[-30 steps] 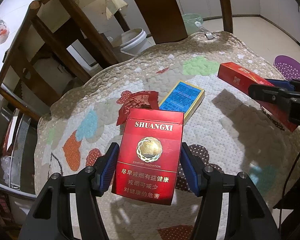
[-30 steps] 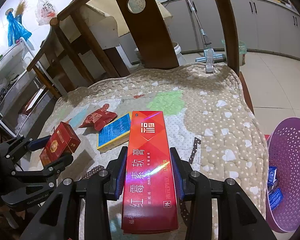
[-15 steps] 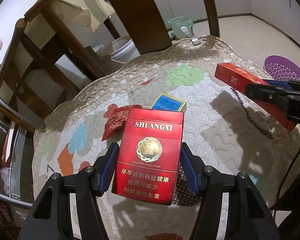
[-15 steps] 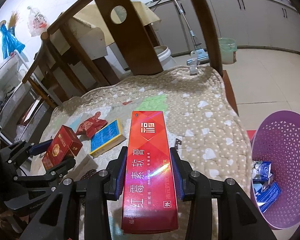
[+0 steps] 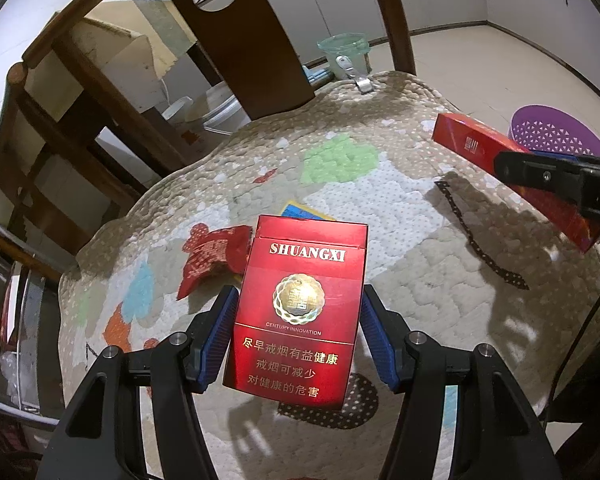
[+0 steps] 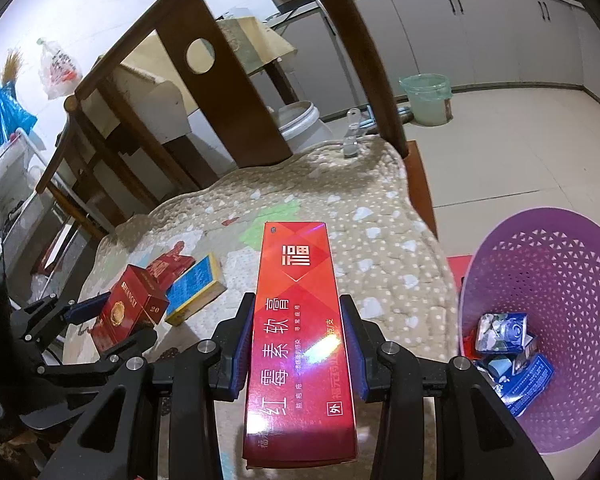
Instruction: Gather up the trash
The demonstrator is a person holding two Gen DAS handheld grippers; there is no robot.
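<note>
Trash is held in both tools and is being carried sideways off the quilted table toward the purple basket on the floor. The red SHUANGXI pack is clamped between the blue pads of the left gripper, upright and clear of the quilt. The long red carton is clamped lengthwise in the right gripper, whose jaws stand narrower than the left pair.

Against the earlier views, the basket has come much further into the right wrist view, so that its interior and the blue-and-white boxes at its bottom are now exposed. In the left wrist view the basket rim has moved inward from the frame edge. Neither grip has altered.

It is judged that the carry is well advanced; the carton is not yet over the basket mouth. The left pack trails behind.

A blue box and a crumpled red wrapper lie on the quilt uncollected, so further trips are indicated.
</note>
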